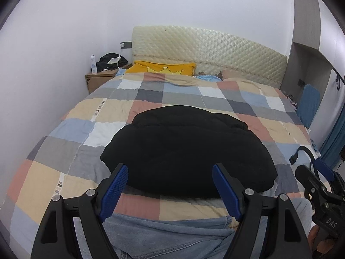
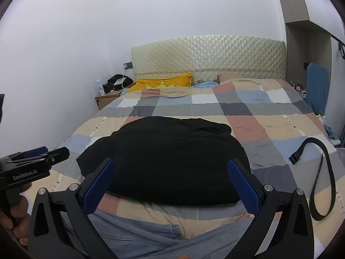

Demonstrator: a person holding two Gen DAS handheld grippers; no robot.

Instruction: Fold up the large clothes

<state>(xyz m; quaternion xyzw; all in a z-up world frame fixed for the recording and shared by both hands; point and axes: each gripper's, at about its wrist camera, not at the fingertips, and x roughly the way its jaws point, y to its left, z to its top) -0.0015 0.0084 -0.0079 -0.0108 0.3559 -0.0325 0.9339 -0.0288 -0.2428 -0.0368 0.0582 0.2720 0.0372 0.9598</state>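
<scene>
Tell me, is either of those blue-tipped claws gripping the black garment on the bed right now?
No: the left gripper and right gripper both hang open above the black garment, touching nothing.

jacket (image 1: 187,151) lying on bed (image 1: 71,133) | pillow (image 1: 161,68) sitting behind it | belt (image 2: 323,172) lying to its right | nightstand (image 1: 99,79) standing left of bed

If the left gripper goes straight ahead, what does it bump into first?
Probably the black jacket lying on the bed: the open left gripper points right at its near edge, though depth is hard to judge.
</scene>
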